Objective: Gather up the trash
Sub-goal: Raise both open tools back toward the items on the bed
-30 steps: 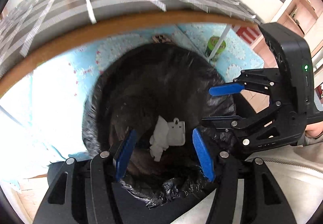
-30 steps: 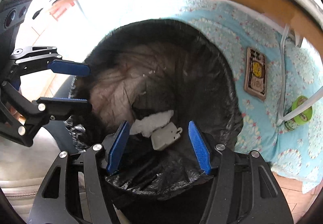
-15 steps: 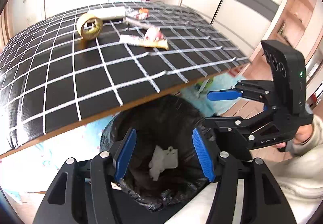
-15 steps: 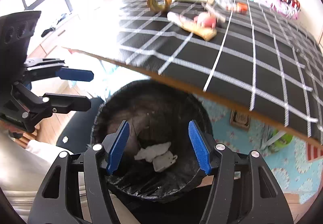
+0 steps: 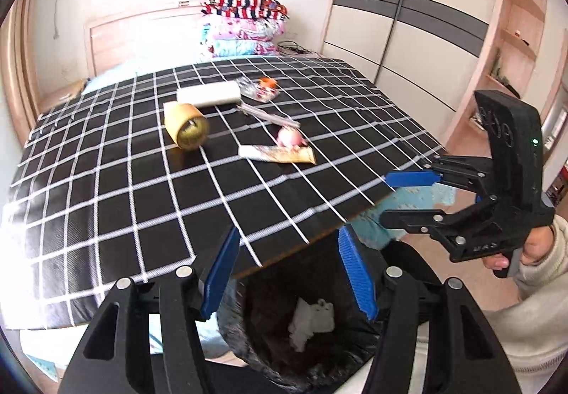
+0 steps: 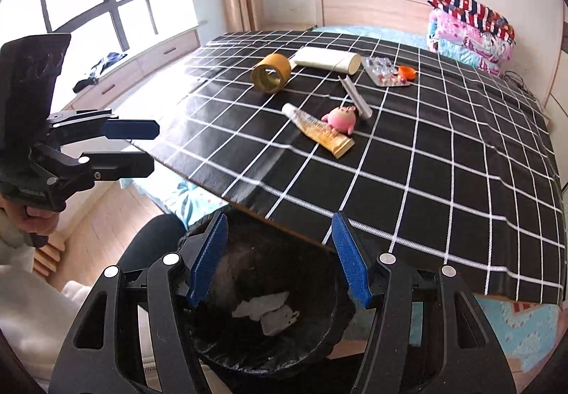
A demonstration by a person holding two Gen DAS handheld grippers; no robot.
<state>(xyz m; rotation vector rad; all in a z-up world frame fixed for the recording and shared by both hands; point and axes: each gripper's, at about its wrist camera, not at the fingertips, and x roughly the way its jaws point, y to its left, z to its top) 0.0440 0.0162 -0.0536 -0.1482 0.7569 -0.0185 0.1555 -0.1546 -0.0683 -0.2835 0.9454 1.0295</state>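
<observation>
Trash already collected, a crumpled white tissue [image 6: 261,307] and a flat white plastic piece [image 6: 278,321] touching it, lies at the bottom of the black-lined bin [image 6: 340,333], which stands on the floor at the near edge of the black checked cloth [image 6: 443,181]. On that cloth, well beyond the bin, more items wait: a tape roll [image 6: 271,72] on its side, a long white package [image 6: 326,60] just behind it, a blister pack of pills [image 6: 385,72] with a small orange cap [image 6: 406,71] at its edge, a slim grey stick [image 6: 355,94], a pink toy figure [image 6: 342,119] and an orange tube [image 6: 319,131] touching the toy. The left gripper [image 5: 287,273] and the right gripper [image 6: 278,257] both hang above the bin's mouth with their blue pads spread apart and nothing between them. Each is held in a hand [image 5: 511,252] whose pale sleeve [image 5: 532,340] shows beside the bin. Folded bedding [image 5: 245,25] is stacked at the cloth's far end.
</observation>
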